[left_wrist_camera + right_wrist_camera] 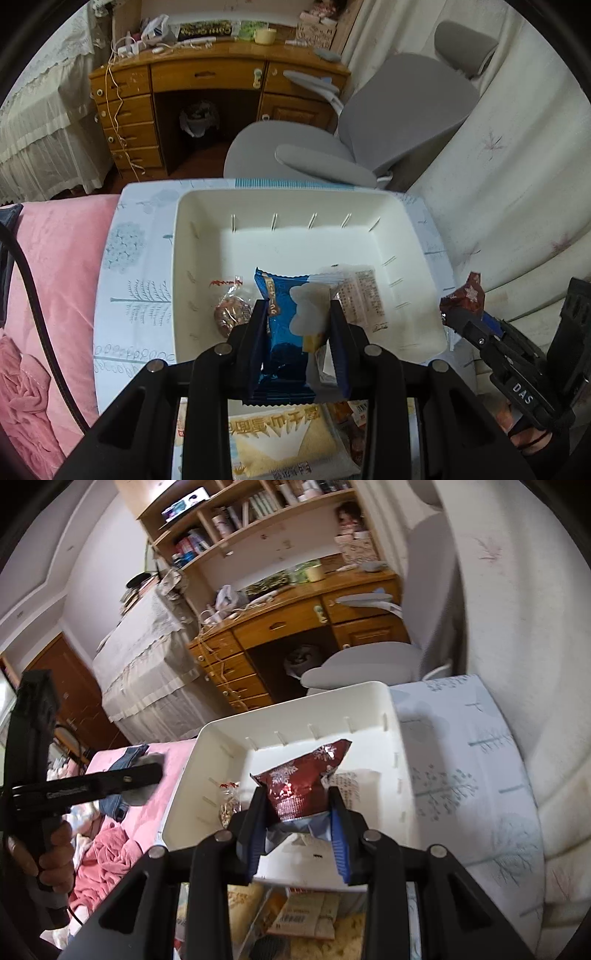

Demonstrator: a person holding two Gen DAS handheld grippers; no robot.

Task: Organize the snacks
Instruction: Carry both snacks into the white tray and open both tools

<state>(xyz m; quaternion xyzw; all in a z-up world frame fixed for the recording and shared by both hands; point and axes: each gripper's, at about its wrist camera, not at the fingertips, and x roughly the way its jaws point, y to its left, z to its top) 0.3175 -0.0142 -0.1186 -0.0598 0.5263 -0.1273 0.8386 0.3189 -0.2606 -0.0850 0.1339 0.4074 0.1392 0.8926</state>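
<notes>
Left wrist view: left gripper clamped on blue snack pack, lower centre, over near edge of white bin; wrapped cookie lies inside.
Right wrist view: right gripper clamped on red snowflake packet, centre frame, above the bin.
</notes>
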